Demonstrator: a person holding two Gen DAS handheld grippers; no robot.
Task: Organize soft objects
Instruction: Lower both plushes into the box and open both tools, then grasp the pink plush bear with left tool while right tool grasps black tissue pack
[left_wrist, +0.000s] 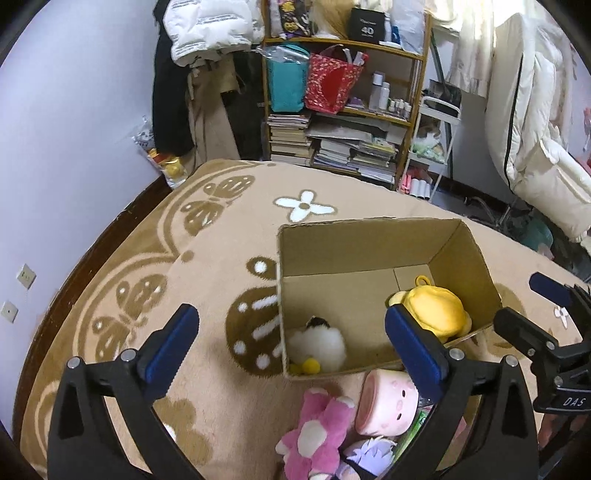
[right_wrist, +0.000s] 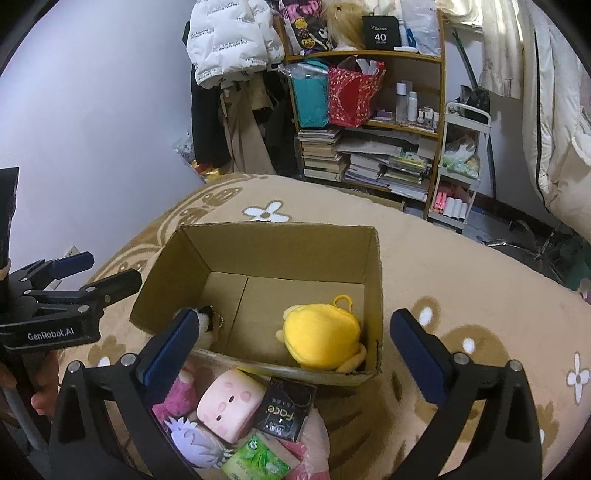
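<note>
An open cardboard box (left_wrist: 354, 240) (right_wrist: 280, 243) stands on a beige patterned blanket. Inside lie a yellow plush (left_wrist: 436, 310) (right_wrist: 321, 336) and a white fluffy plush (left_wrist: 317, 347), which a finger half hides in the right wrist view. In front of the box lie a pink pig cushion (left_wrist: 388, 402) (right_wrist: 229, 406), a magenta plush (left_wrist: 314, 435) and a purple-haired doll (right_wrist: 199, 439). My left gripper (left_wrist: 291, 317) hangs open and empty above the box's near left corner. My right gripper (right_wrist: 295, 317) is open and empty over the near wall.
A black packet (right_wrist: 288, 410) and a green packet (right_wrist: 258, 461) lie among the toys. Beyond the blanket stand a crowded bookshelf (left_wrist: 343, 110), hanging coats (left_wrist: 199, 74) and a white cart (right_wrist: 461, 166). A hand (right_wrist: 44, 398) holds the left gripper.
</note>
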